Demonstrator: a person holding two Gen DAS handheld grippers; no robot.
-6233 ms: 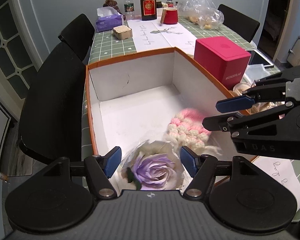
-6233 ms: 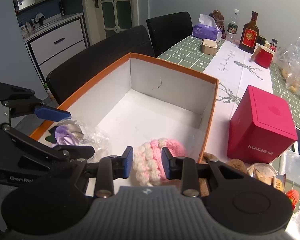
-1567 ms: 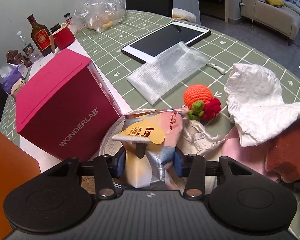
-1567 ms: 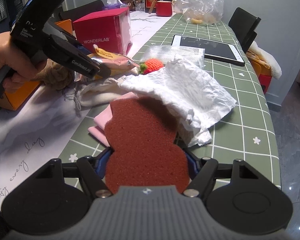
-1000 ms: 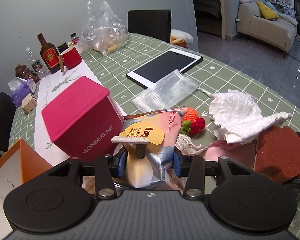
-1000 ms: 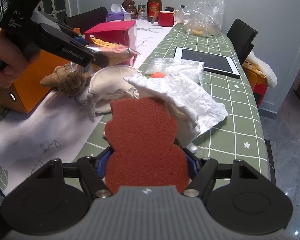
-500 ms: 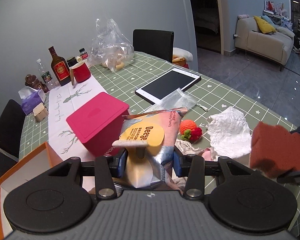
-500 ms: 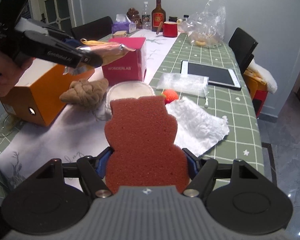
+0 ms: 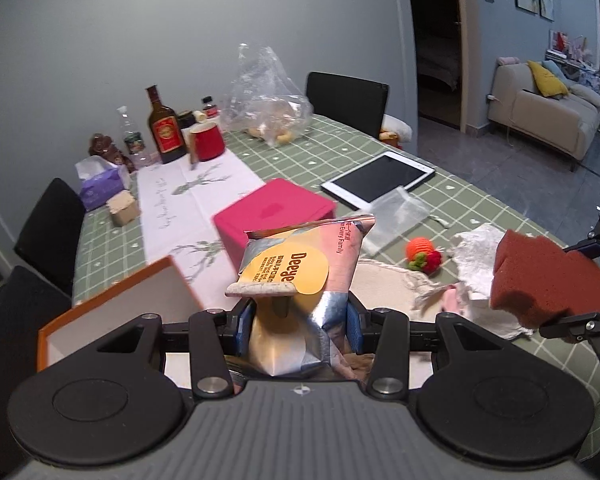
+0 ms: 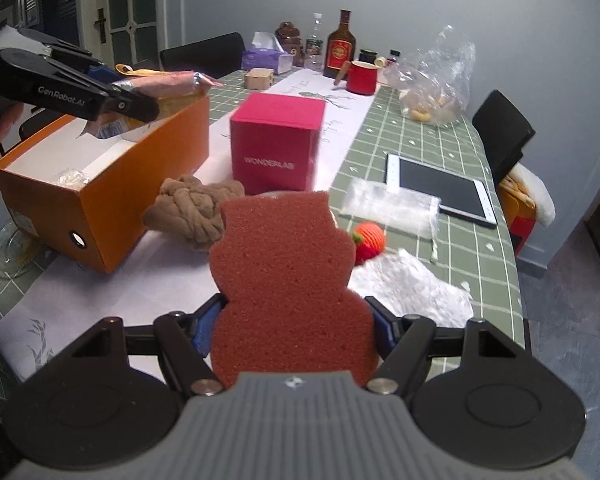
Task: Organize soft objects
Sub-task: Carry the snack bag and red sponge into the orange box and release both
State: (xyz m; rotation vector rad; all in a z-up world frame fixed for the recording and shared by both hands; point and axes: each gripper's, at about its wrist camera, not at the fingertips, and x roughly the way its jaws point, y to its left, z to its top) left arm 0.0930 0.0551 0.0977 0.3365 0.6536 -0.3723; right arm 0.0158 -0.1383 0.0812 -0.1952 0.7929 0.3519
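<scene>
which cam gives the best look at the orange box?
Right wrist view: the orange box shows its whole long side, one end and part of its white inside. Left wrist view catches only one corner, the rest cut off behind the left gripper.

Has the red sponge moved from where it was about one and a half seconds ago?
Yes. The red sponge, held in the right claw, has gone up off the pink cloth and white tissue, and now hangs above the table.
</scene>
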